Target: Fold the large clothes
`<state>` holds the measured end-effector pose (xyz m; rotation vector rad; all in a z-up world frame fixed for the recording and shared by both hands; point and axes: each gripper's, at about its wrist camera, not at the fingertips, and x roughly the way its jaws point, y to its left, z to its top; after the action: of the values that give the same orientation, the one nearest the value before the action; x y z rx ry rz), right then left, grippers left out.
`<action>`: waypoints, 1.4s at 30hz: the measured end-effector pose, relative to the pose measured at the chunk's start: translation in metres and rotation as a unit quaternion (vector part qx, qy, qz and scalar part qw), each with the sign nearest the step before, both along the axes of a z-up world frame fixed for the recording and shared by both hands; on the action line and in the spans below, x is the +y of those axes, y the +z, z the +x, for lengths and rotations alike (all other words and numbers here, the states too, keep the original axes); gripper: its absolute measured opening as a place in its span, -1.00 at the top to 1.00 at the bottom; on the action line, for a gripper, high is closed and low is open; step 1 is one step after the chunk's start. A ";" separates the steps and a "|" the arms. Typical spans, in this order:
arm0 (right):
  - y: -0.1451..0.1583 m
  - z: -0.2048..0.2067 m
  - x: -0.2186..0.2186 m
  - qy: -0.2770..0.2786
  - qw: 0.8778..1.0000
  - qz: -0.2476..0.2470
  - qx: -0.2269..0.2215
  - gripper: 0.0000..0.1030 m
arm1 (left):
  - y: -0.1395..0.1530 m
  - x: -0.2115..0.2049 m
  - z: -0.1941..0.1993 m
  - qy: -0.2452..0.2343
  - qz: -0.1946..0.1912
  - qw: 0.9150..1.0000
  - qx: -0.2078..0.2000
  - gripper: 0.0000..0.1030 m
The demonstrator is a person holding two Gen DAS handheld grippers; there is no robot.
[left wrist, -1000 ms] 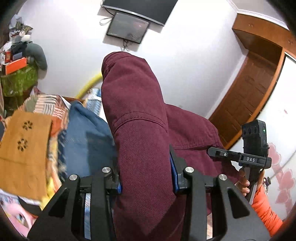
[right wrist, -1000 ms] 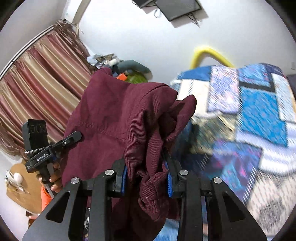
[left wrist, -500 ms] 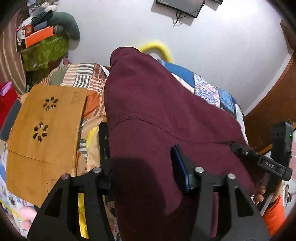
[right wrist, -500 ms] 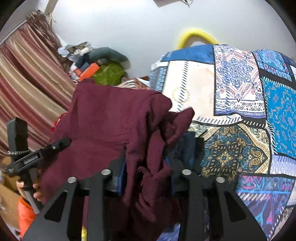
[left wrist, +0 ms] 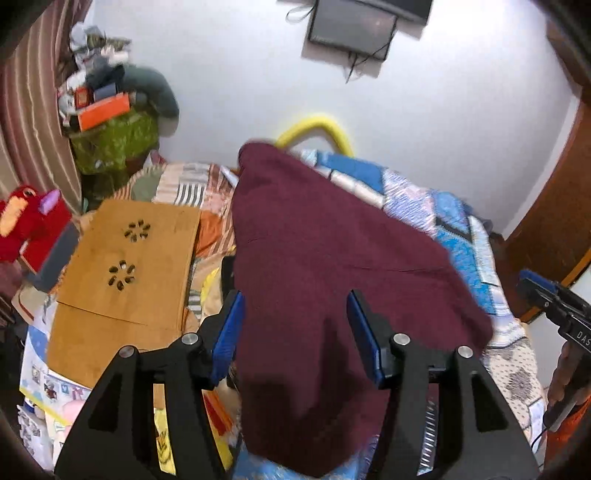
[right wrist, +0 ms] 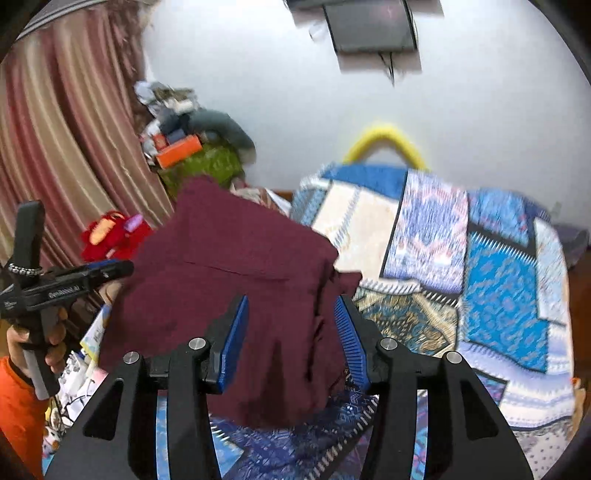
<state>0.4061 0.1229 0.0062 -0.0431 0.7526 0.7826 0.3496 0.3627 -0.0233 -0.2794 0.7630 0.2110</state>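
A maroon garment (left wrist: 325, 266) lies spread over the patchwork bedspread (left wrist: 454, 218); it also shows in the right wrist view (right wrist: 229, 280). My left gripper (left wrist: 295, 328) is open just above the garment's near edge, with cloth between the blue pads but not pinched. My right gripper (right wrist: 291, 332) is open too, over the garment's bunched right edge. Each gripper shows at the side of the other's view: the right one (left wrist: 554, 306), the left one (right wrist: 77, 277).
A brown cardboard sheet (left wrist: 122, 273) lies left of the garment, over printed bedding. A red plush toy (left wrist: 26, 221) and a cluttered green pile (left wrist: 114, 136) stand by the striped curtain. A yellow hoop (right wrist: 384, 144) and a wall screen (right wrist: 369, 26) are at the back.
Both grippers have opened and let go of the maroon garment. It has dropped from held up in the air to lying spread on the bed.
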 end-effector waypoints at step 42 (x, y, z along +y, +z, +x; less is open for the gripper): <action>0.094 -0.287 -0.138 -0.069 0.948 0.161 -0.267 -1.00 | 0.097 -0.238 -0.327 0.090 0.165 0.932 -0.311 -0.84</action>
<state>0.1195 -0.0151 0.1004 0.0891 0.1072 0.7075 0.0226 0.1249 0.0732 -0.0823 0.0644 0.3960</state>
